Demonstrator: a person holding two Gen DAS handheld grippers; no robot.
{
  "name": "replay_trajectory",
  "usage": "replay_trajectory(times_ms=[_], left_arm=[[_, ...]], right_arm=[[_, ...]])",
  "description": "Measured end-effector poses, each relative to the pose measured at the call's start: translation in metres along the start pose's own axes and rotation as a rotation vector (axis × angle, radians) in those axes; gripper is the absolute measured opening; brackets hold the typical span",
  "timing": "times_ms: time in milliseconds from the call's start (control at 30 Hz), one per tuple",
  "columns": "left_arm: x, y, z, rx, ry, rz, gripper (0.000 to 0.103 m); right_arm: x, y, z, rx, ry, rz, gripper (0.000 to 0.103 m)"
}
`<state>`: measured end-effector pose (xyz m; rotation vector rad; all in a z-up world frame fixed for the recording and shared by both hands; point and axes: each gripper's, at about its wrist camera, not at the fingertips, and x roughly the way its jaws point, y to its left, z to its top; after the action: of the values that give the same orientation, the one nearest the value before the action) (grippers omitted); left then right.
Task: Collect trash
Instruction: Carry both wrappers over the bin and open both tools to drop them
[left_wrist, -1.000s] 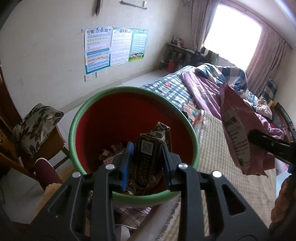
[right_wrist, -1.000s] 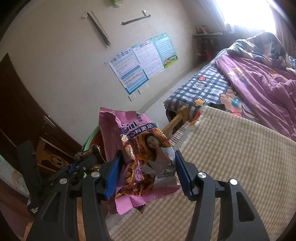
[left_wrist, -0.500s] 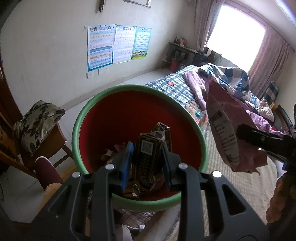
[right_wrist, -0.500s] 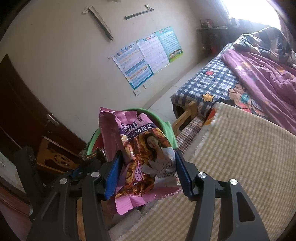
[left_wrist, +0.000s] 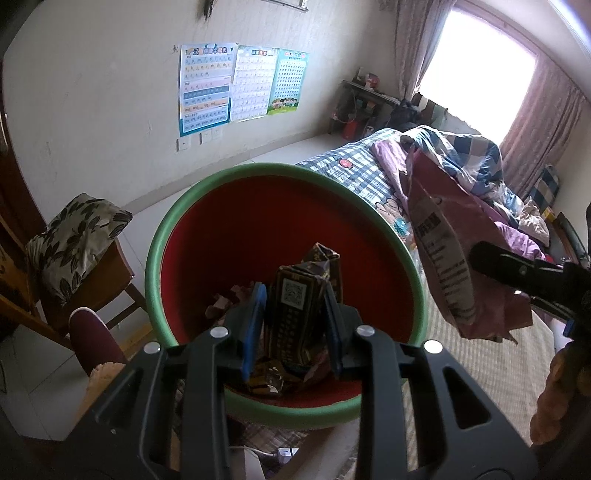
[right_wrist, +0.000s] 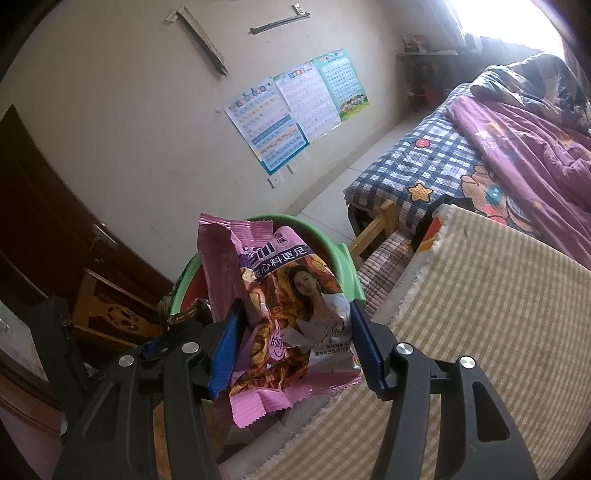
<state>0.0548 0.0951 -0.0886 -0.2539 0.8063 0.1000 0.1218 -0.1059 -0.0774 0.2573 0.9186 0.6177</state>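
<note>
The left gripper (left_wrist: 293, 325) is clamping a dark wrapper (left_wrist: 291, 314) over the red bin (left_wrist: 258, 229) (green-rimmed); the right gripper (right_wrist: 295, 341) is pinching a pink snack bag (right_wrist: 280, 306) beside it.

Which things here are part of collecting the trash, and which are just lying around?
Job: dark wrapper in left gripper; pink snack bag in right gripper; red bin.
Lying about: wall posters, floral cushion, purple quilt.
</note>
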Motion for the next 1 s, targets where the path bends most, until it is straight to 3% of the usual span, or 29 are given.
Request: replay_trajectory(times_ms=[200, 233, 267, 300, 433, 533, 567, 833, 900, 1000], left_arm=[[0.001, 0.000, -0.001, -0.006, 0.003, 0.006, 0.031], [0.000, 0.000, -0.001, -0.012, 0.000, 0.007, 0.035], [-0.001, 0.001, 0.000, -0.016, -0.006, 0.009, 0.046], [-0.002, 0.001, 0.000, -0.021, -0.016, 0.008, 0.055], [-0.006, 0.002, 0.001, -0.015, -0.036, 0.019, 0.069], [-0.007, 0.002, 0.002, -0.013, -0.040, 0.024, 0.071], [-0.007, 0.001, 0.002, -0.012, -0.042, 0.028, 0.074], [-0.029, -0.016, 0.009, 0.028, -0.128, 0.022, 0.085], [-0.037, -0.023, 0.008, 0.041, -0.159, 0.021, 0.097], [-0.053, -0.042, 0.007, 0.077, -0.220, 0.009, 0.097]], right_arm=[[0.002, 0.004, 0.002, -0.012, -0.008, 0.027, 0.058], [0.001, 0.005, 0.003, -0.012, -0.015, 0.036, 0.065], [0.000, 0.005, 0.003, -0.011, -0.024, 0.041, 0.071], [-0.002, 0.005, 0.004, -0.010, -0.038, 0.044, 0.071], [-0.009, 0.006, 0.004, -0.017, -0.055, 0.045, 0.071], [-0.017, 0.002, 0.002, -0.011, -0.073, 0.040, 0.074], [-0.020, 0.000, 0.000, -0.009, -0.077, 0.035, 0.079], [-0.059, -0.014, -0.015, -0.037, -0.140, -0.069, 0.090], [-0.072, -0.016, -0.019, -0.051, -0.163, -0.098, 0.091], [-0.099, -0.020, -0.029, -0.073, -0.243, -0.126, 0.096]])
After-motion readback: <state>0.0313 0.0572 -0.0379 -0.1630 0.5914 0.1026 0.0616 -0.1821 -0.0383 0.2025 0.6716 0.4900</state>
